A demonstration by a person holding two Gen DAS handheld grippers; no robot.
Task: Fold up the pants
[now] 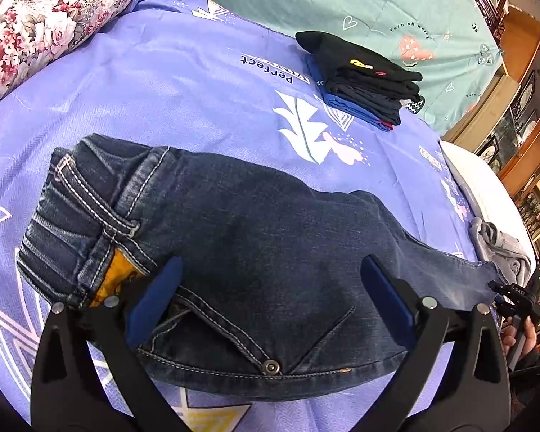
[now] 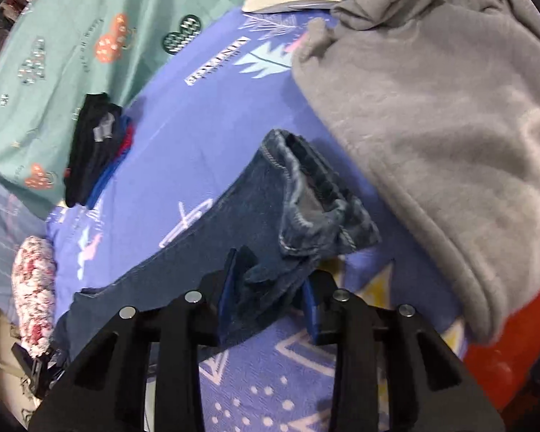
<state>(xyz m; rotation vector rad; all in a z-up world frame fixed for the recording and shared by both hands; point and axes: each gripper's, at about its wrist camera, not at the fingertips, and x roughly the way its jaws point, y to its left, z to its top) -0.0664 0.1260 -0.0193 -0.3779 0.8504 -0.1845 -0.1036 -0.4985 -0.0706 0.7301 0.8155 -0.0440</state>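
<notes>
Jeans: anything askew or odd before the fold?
Yes. The jeans lie diagonally, and at the hem the cuffs sit bunched and gaping rather than flat and aligned. The right claw pinches crumpled denim there. The left claw is open over the waist. No damage visible.

Jeans [image 1: 262,230] — matt denim, pale stitching, metal rivet [image 1: 271,366]; sweatshirt [image 2: 432,126] — soft grey fleece.

Even, soft indoor light without glare; strong fisheye bending and dark corners; the right wrist view is motion-blurred.
</notes>
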